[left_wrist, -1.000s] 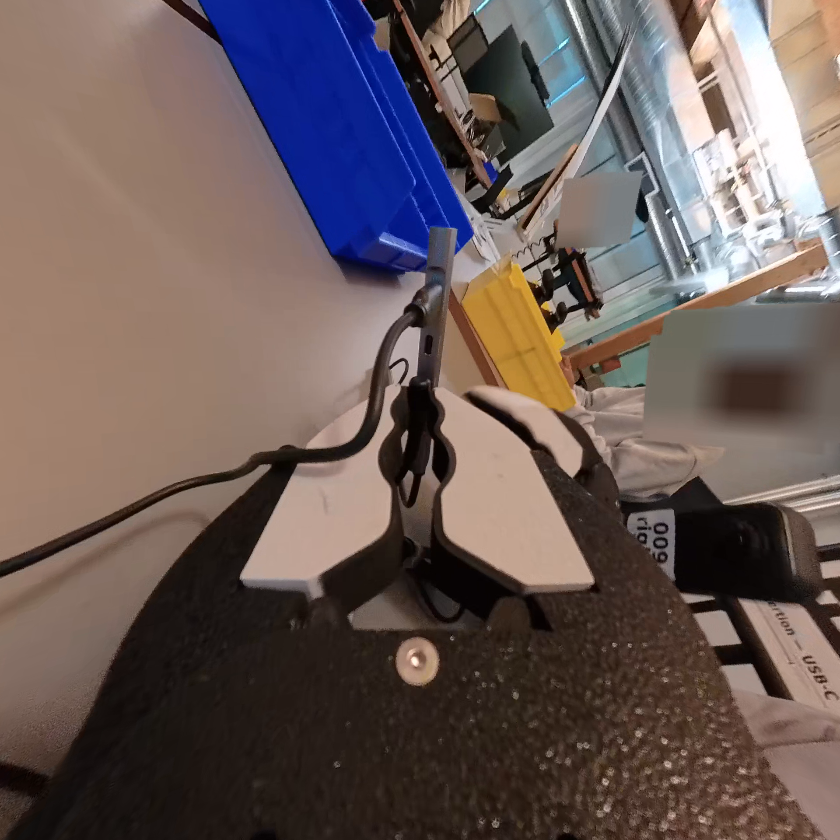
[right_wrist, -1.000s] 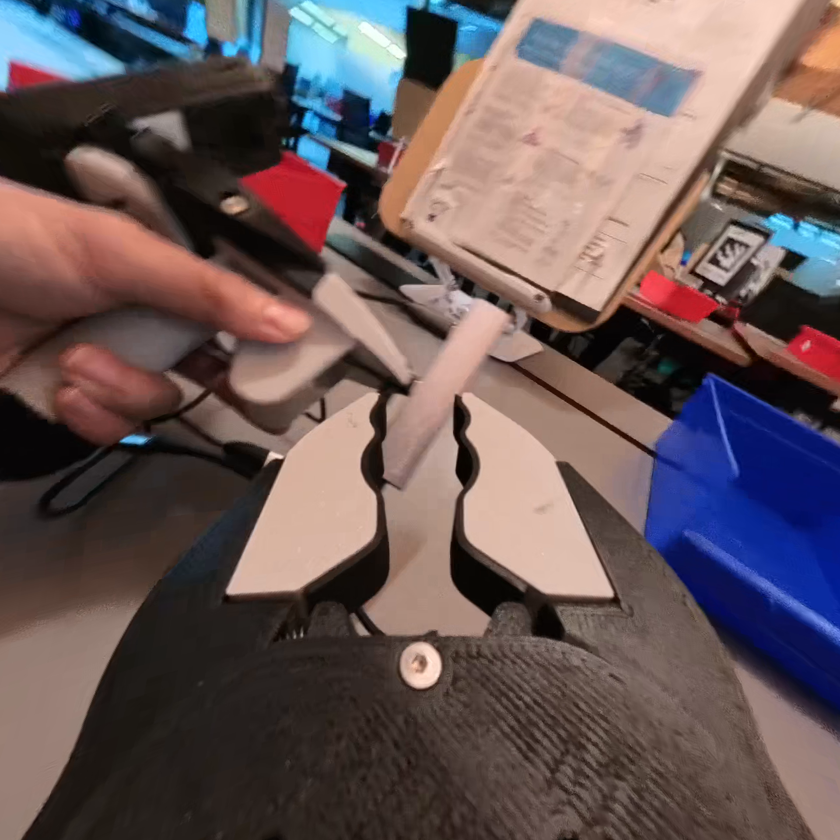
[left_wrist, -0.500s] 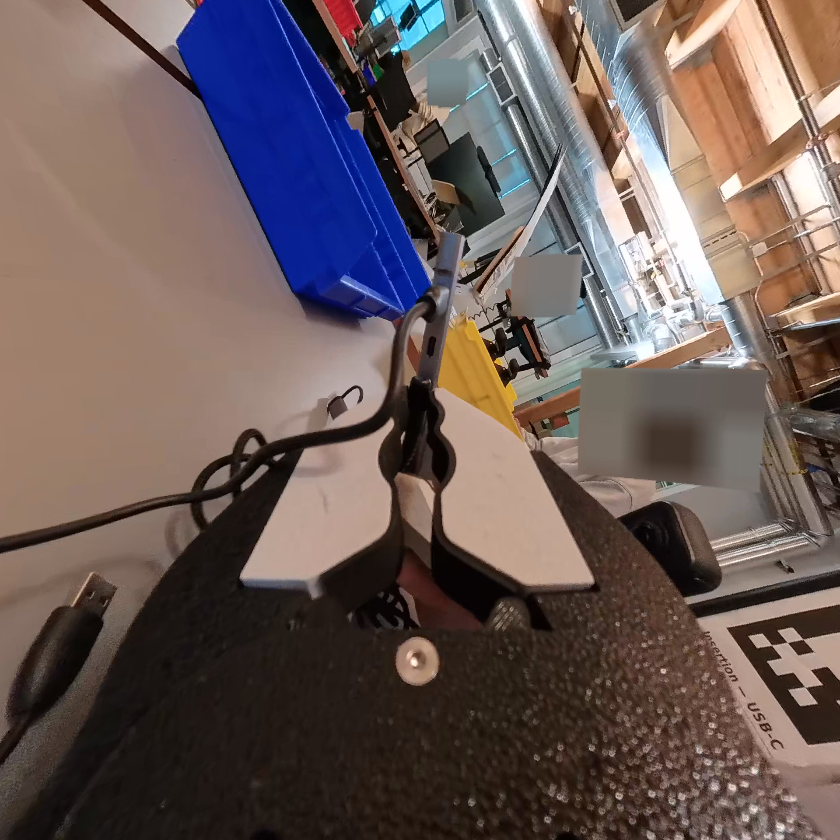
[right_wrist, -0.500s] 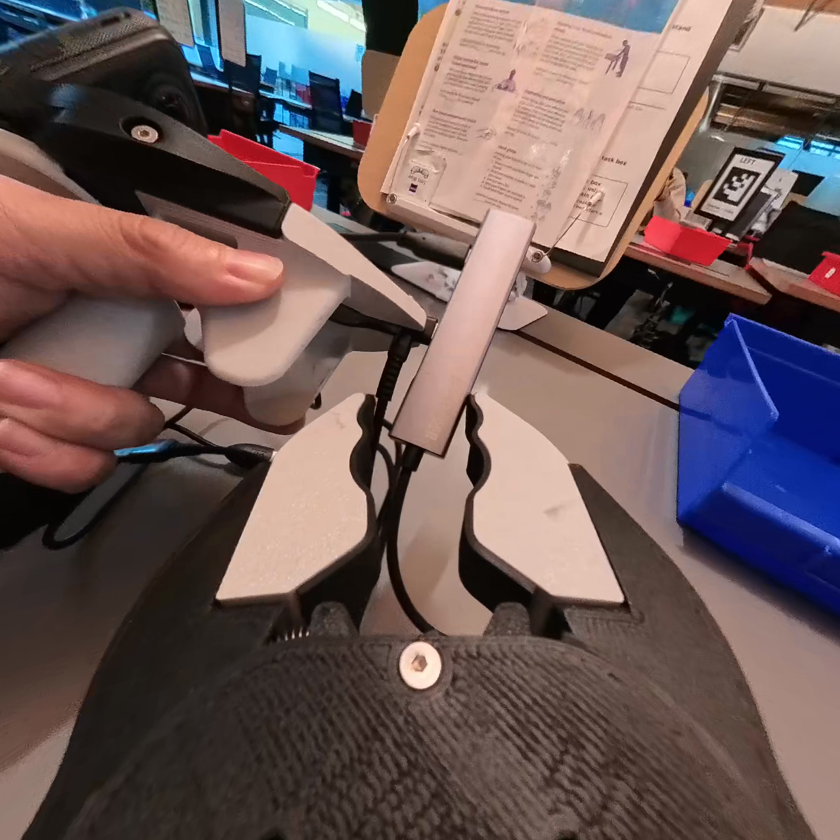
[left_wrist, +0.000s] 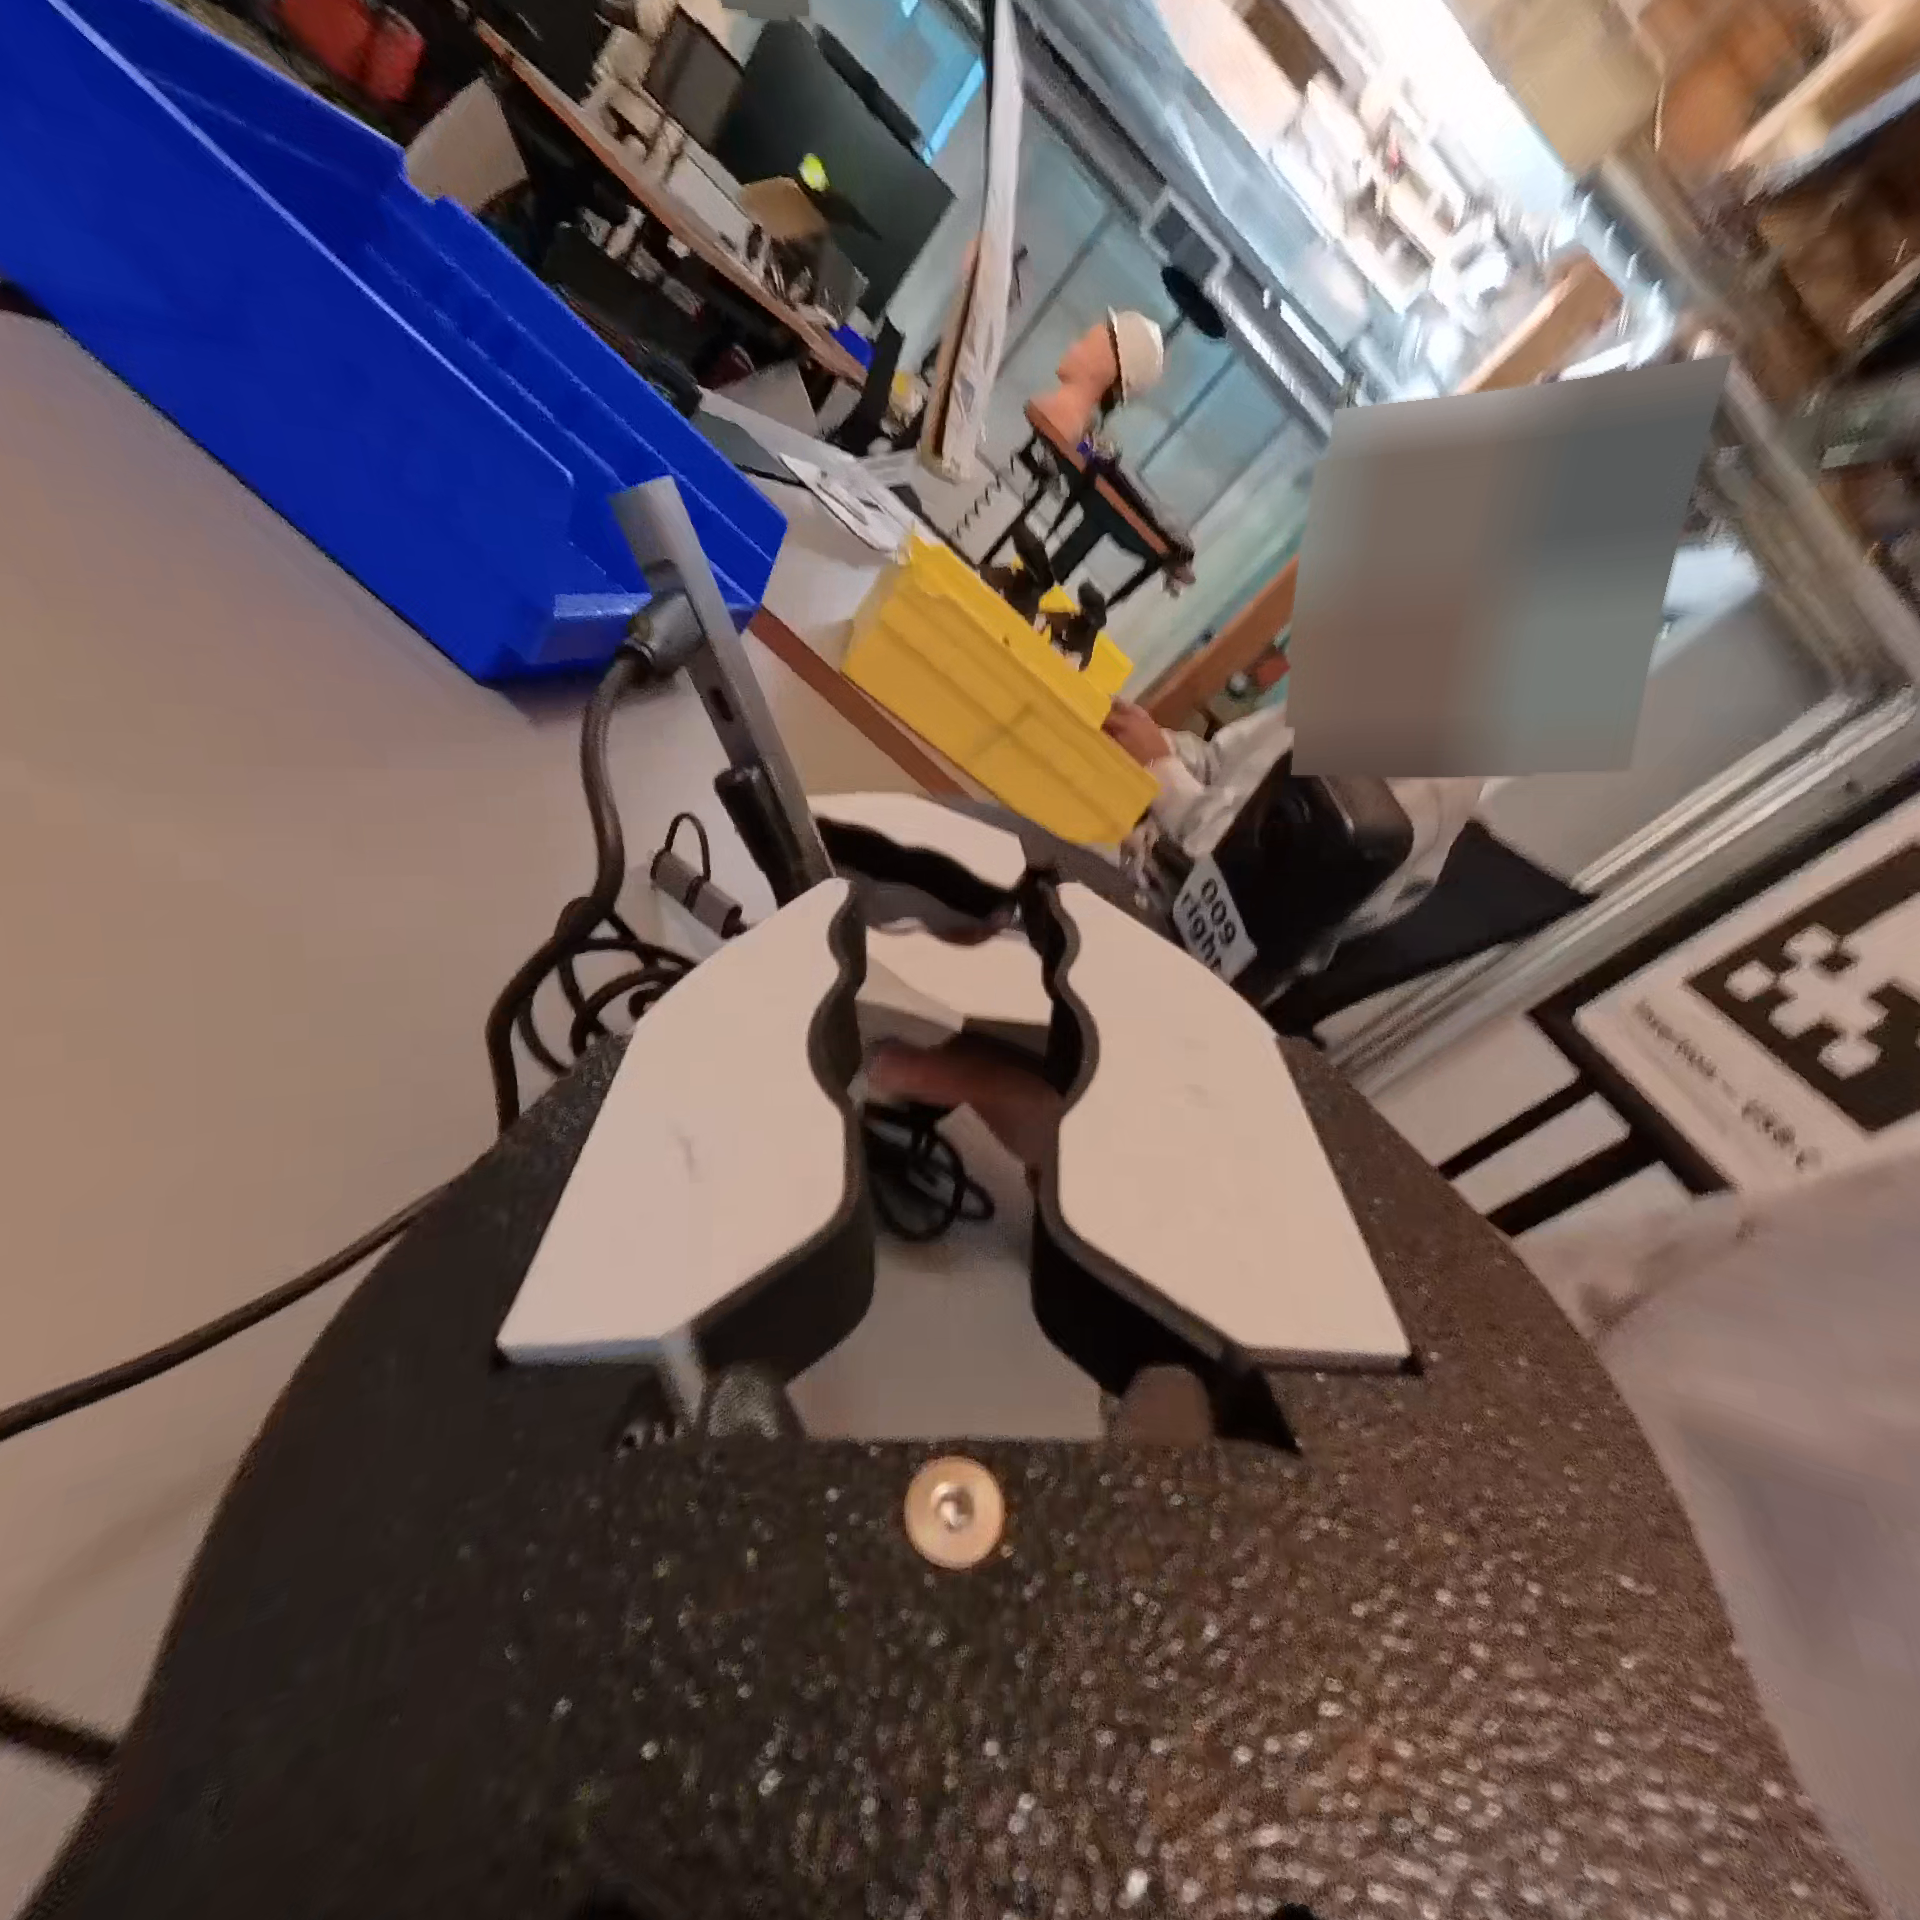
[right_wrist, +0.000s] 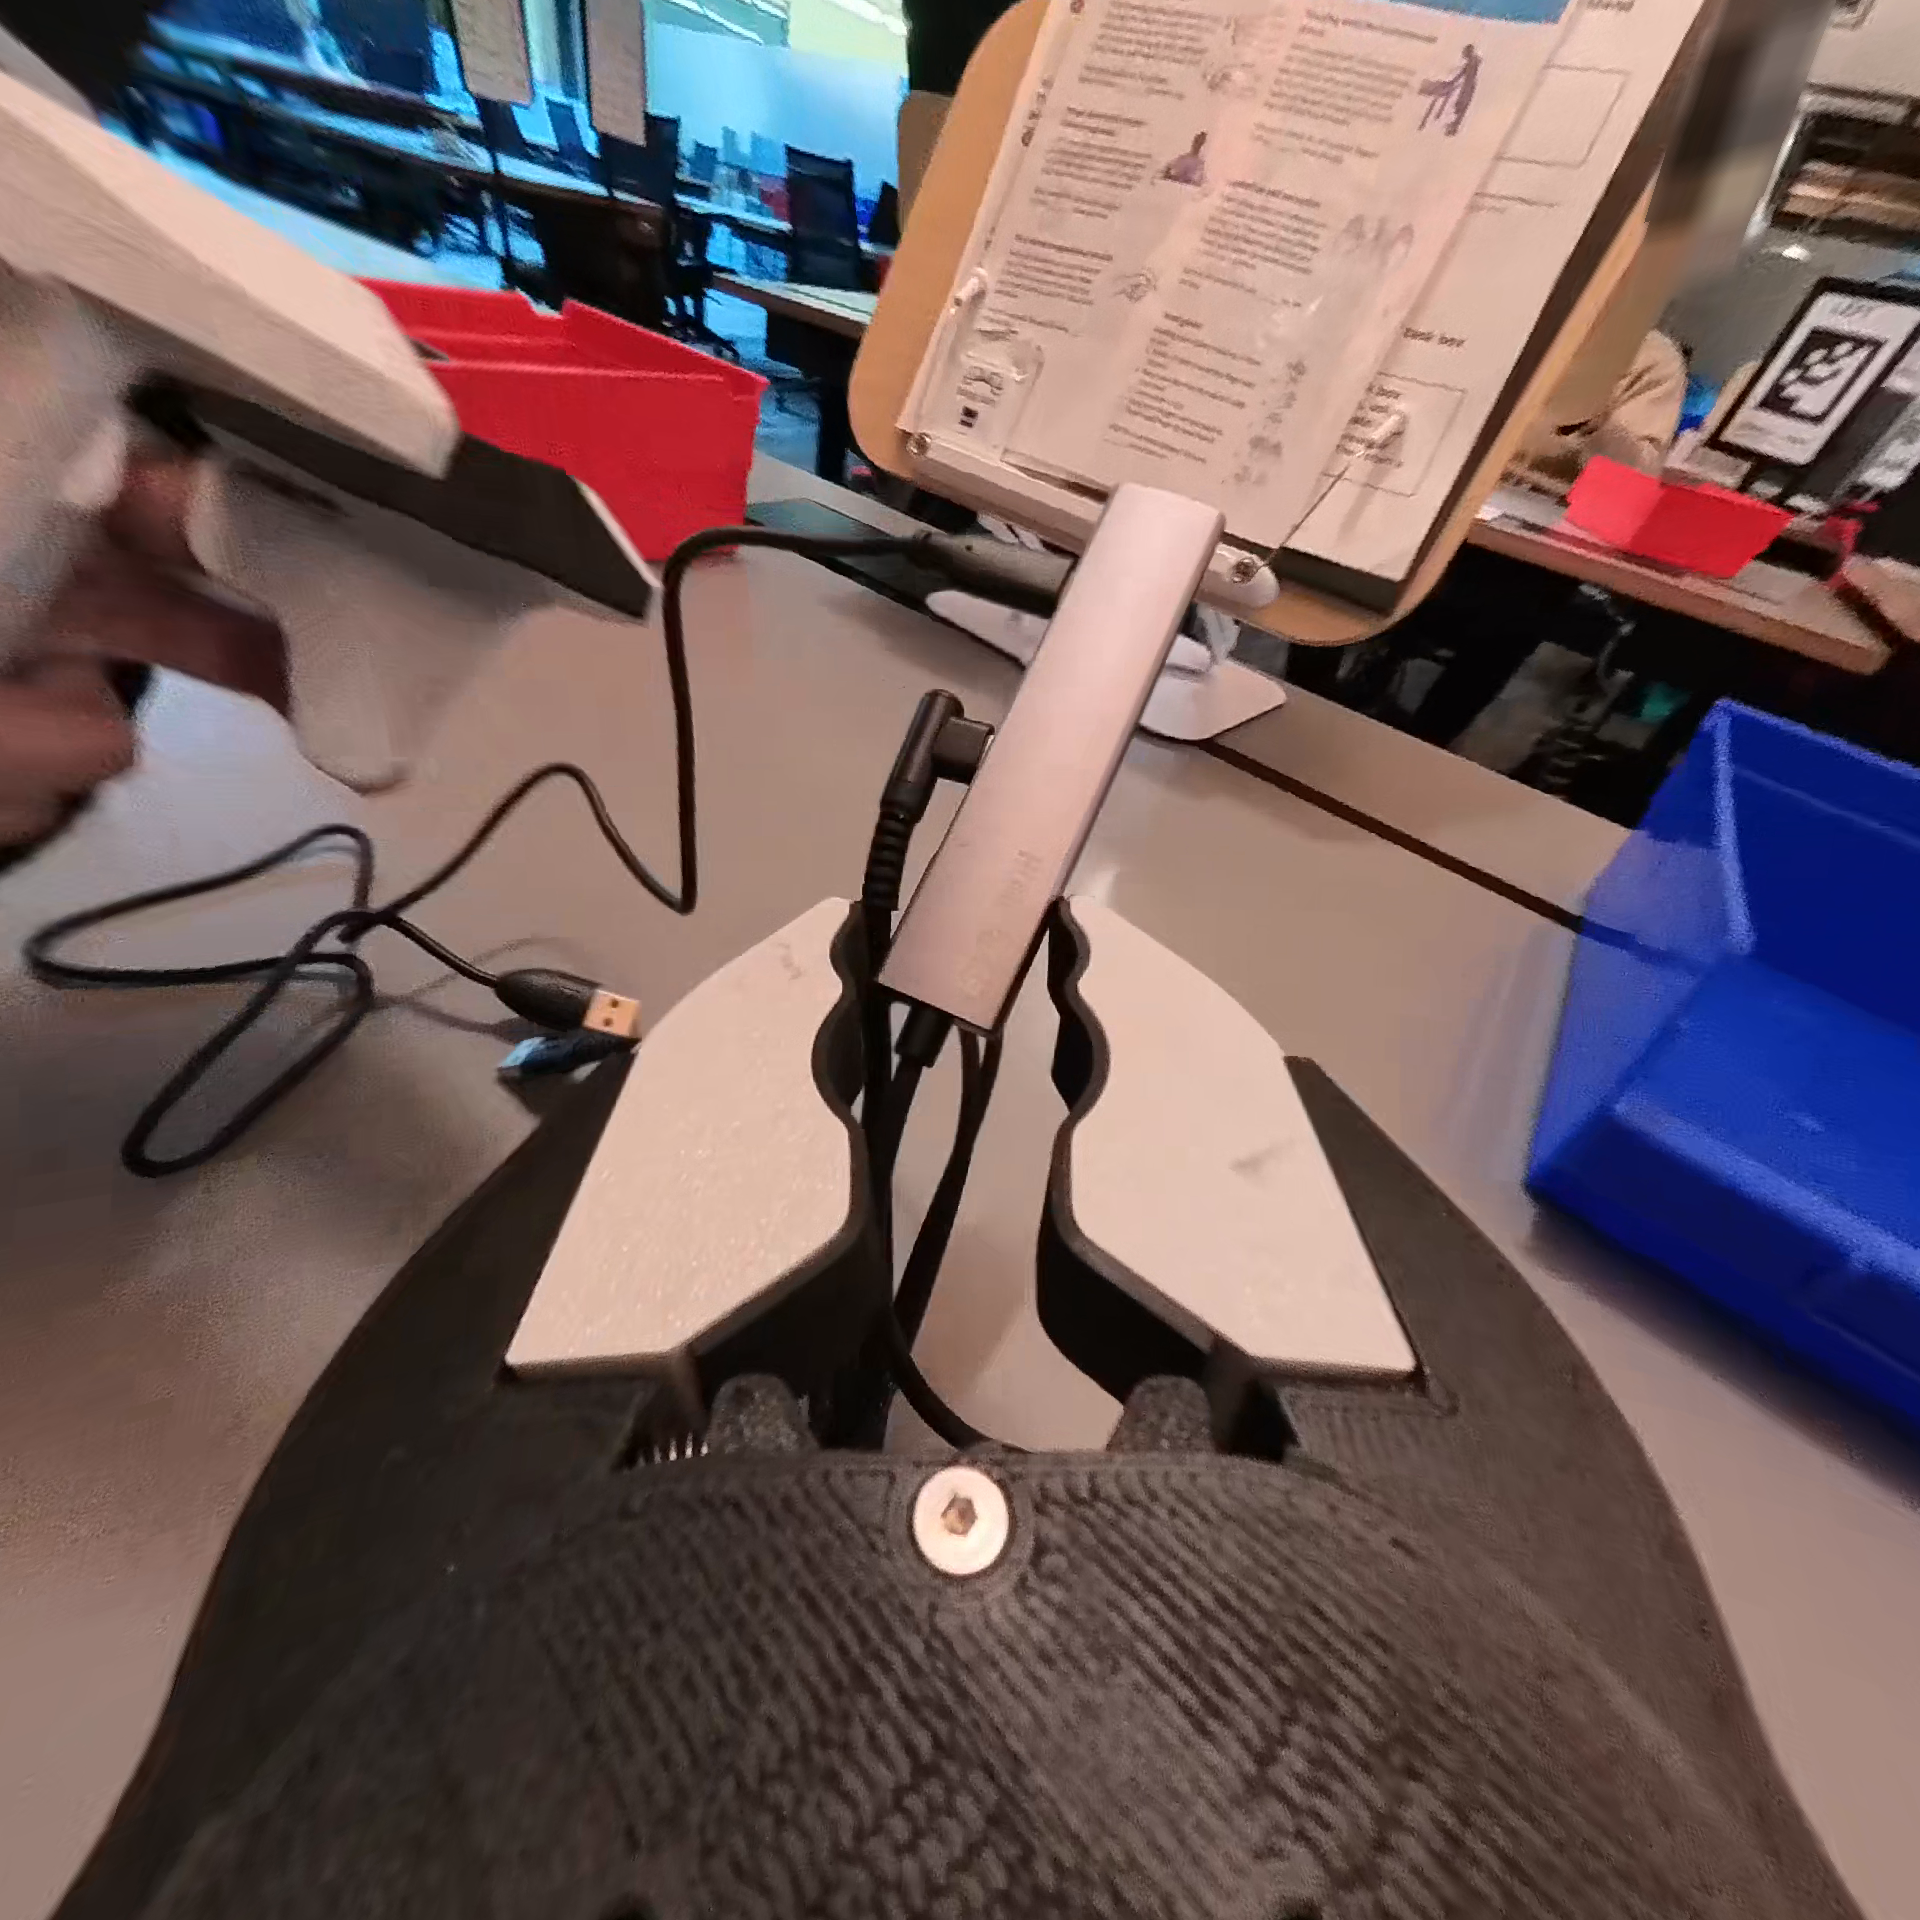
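Clamping the grey hub (right_wrist: 1049, 748) by its lower end in the right gripper (right_wrist: 961, 935), tilted above the table (right_wrist: 1299, 935), with the angled plug (right_wrist: 940, 743) seated in its side. Holding the left gripper (left_wrist: 940, 904) spread and empty, just beside the hub. Likely risking a slip or twist: gripping at the tips only, with the black cable (right_wrist: 675, 727) trailing between the fingers and tugging at the plug.

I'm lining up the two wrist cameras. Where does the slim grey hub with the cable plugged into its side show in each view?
Left wrist view: the grey hub stands left of centre, slanting up beyond the left gripper, whose jaws are apart and empty.
Right wrist view: the hub is at centre, its lower end between the right gripper's fingers.
Shared landmark: the blue bin.
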